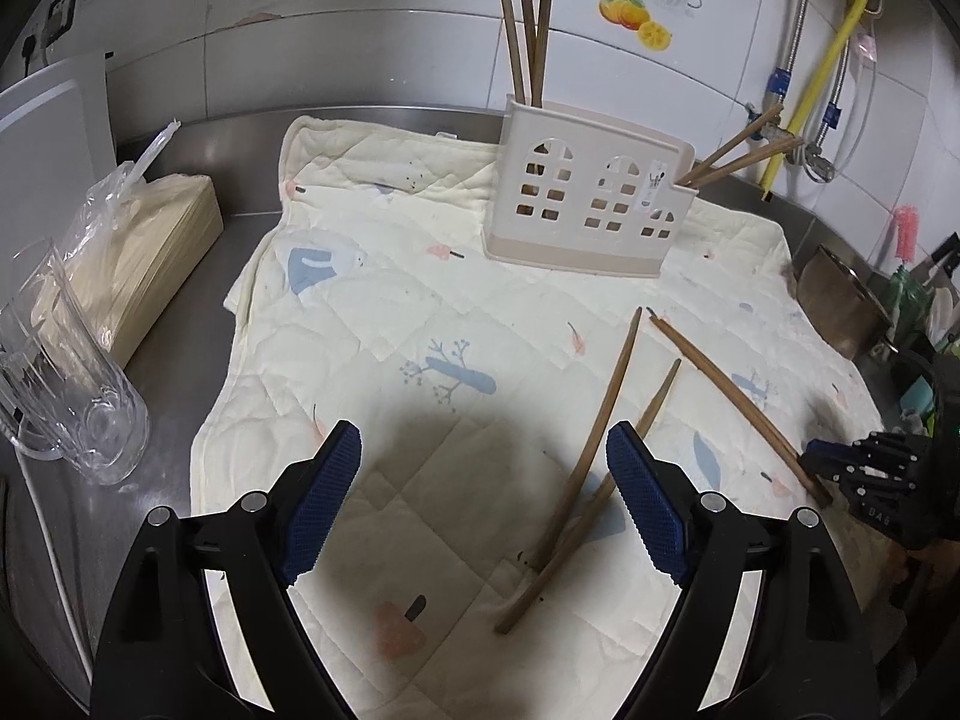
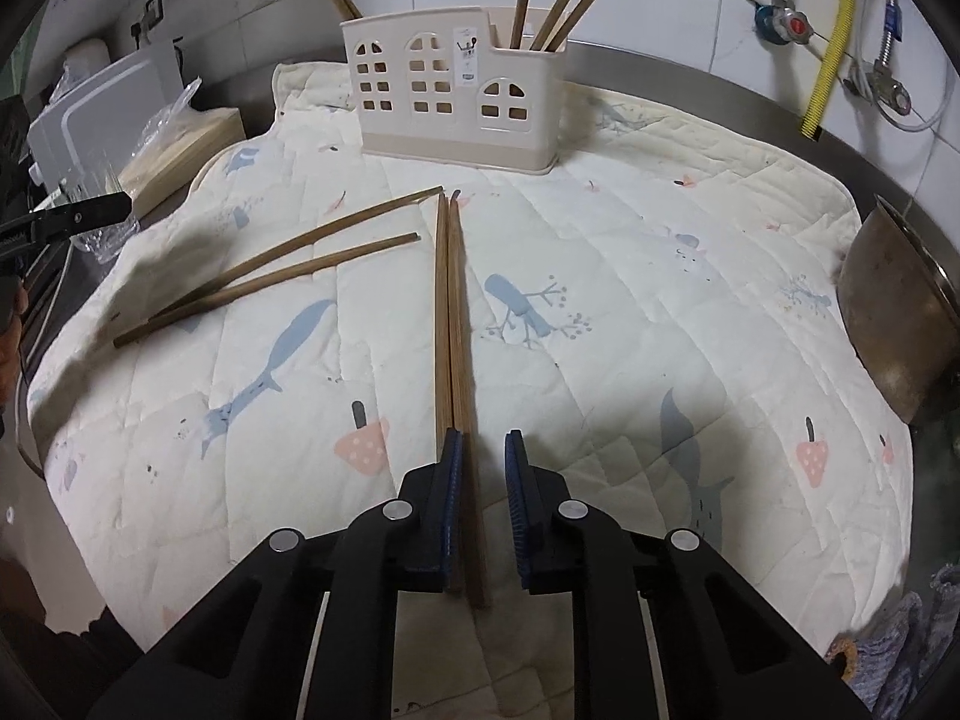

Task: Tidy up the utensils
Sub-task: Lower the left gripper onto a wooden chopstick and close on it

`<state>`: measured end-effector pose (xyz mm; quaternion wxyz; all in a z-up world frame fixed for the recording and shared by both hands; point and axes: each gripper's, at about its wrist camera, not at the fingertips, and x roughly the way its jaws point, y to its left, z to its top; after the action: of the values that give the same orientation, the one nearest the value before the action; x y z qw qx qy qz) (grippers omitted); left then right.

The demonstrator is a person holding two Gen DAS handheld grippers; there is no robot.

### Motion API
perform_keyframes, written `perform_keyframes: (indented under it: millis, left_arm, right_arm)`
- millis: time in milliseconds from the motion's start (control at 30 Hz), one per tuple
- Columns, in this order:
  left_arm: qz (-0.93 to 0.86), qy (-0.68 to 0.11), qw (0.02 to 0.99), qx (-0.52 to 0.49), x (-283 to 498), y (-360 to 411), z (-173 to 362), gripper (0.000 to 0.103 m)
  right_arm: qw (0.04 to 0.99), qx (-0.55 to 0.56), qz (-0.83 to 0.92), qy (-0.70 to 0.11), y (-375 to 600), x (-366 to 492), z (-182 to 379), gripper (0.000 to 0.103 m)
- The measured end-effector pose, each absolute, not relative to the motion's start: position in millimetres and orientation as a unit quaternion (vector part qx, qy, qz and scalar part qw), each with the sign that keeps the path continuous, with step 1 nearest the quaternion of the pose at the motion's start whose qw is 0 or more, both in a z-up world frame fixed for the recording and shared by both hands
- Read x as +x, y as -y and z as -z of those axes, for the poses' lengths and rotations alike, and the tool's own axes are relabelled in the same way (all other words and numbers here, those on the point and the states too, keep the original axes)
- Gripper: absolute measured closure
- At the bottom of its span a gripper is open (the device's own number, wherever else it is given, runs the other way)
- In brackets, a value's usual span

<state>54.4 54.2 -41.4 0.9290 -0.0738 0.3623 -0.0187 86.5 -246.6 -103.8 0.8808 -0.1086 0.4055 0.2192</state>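
Note:
A beige utensil holder (image 1: 591,204) (image 2: 456,99) with window cut-outs stands at the back of the quilted cloth (image 1: 420,312) (image 2: 660,300), with chopsticks upright in its end compartments. Two loose pairs of brown chopsticks lie on the cloth. My left gripper (image 1: 483,492) is open and empty above the cloth, one crossed pair (image 1: 600,456) (image 2: 282,276) just inside its right finger. My right gripper (image 2: 483,480) is narrowly open and low, straddling the near ends of the other pair (image 2: 451,330) (image 1: 732,396), which lies against its left finger. It also shows in the left wrist view (image 1: 864,468).
A clear glass jug (image 1: 66,396) and a bagged stack of beige sheets (image 1: 138,258) stand left of the cloth on the steel counter. A metal bowl (image 2: 900,312) (image 1: 840,300) leans at the right edge. Tiled wall with pipes and a yellow hose (image 1: 822,72) behind.

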Motion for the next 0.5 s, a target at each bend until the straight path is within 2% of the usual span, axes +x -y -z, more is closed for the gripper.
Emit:
perform_keyframes:
  millis: [500]
  left_arm:
    - [0.045, -0.38, 0.923, -0.049, 53, -45, 55, 0.022]
  right_arm:
    - [0.874, -0.145, -0.226, -0.405, 242, 80, 113, 0.093]
